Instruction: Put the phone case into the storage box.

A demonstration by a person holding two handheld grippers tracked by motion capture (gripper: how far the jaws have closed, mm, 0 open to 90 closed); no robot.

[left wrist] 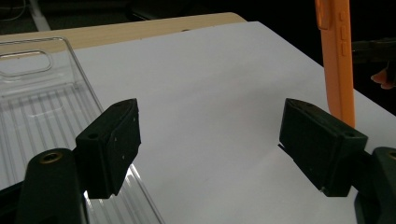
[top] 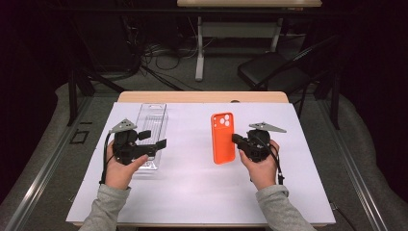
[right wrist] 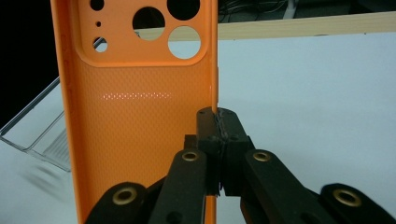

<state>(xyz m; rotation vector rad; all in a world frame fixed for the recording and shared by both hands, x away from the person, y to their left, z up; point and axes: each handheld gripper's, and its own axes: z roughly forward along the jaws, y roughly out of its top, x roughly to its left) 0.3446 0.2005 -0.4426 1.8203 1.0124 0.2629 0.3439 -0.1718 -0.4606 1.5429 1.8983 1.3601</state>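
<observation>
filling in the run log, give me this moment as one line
right gripper: shut on orange phone case edge, case held upright | left gripper: open, over clear plastic tray edge | surface: white table

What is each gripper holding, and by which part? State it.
The right gripper is shut on the orange phone case, pinching its side wall near the lower end. The left gripper is open and holds nothing; one jaw stands over the clear plastic tray.

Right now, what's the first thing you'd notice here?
The bright orange phone case, pinched by its edge in the right claw near the middle of the white table. Next, the clear plastic tray lying flat on the left, with the open left claw beside it.
</observation>
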